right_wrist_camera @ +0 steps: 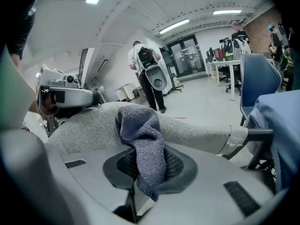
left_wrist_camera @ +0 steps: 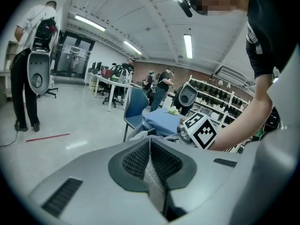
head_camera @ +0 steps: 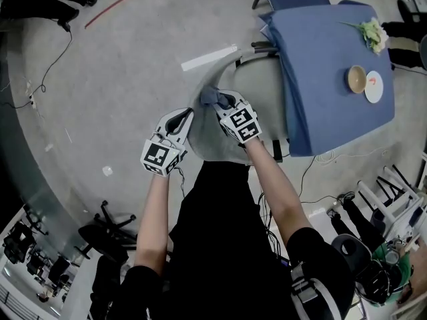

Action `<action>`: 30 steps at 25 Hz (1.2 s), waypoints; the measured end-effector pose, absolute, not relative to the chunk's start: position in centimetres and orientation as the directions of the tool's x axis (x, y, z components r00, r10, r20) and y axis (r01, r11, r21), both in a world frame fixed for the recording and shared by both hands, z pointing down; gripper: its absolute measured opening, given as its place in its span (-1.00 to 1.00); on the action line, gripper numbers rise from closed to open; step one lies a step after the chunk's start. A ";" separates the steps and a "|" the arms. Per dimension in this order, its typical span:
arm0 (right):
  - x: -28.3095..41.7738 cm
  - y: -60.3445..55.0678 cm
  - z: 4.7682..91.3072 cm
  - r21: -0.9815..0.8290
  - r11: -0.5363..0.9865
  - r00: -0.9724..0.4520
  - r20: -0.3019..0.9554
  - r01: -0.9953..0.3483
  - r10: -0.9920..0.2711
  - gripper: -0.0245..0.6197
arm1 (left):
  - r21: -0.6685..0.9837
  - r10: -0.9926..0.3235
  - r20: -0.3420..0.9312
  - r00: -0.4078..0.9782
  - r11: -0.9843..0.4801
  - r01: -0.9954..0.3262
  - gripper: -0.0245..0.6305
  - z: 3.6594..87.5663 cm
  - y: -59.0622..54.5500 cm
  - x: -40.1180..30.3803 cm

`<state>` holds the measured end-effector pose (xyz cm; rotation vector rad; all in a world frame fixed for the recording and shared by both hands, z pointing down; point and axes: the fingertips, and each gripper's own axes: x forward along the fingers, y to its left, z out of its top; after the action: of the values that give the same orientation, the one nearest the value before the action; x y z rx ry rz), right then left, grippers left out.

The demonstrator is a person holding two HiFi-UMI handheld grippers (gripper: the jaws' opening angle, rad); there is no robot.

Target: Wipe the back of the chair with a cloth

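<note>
Status: we're in the wiping phase, early by our read. The right tool (right_wrist_camera: 147,161) is clamped on the cloth (right_wrist_camera: 139,125), which is blue-grey and bunched, with its free end lying over the top rim of the chair back (right_wrist_camera: 84,128). The left tool (left_wrist_camera: 151,159) is pressed together too, with a strip of light grey weave pinched between its pads. We take that strip for the chair back's own fabric at its edge, so this is a steadying grip. In the head view the cloth sits at one end of the chair back's top rim, with the right tool on it. The left tool is just beside it, on the chair back's outer edge. Done: cloth in grip, contact made, chair braced. Left: we can't see any wiped versus unwiped difference on the fabric, so coverage is unknown. We judge most of the broad grey face of the chair back is yet to be covered. The blue-draped surface (head_camera: 333,79) stands just beyond the chair back and isn't involved.
</note>
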<state>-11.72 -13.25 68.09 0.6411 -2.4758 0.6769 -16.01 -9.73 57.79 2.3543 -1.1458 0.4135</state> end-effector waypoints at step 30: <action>-5.6 -22.0 79.7 -0.432 0.487 -0.631 0.674 -0.759 -0.385 -0.67 | 0.278 -0.654 0.436 0.619 -0.556 -0.783 -0.83 59.4 -10.7 -15.4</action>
<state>-5.56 -22.03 79.72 0.9435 -2.2401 1.0023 -15.44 -10.66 59.40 2.3978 -1.1373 0.3921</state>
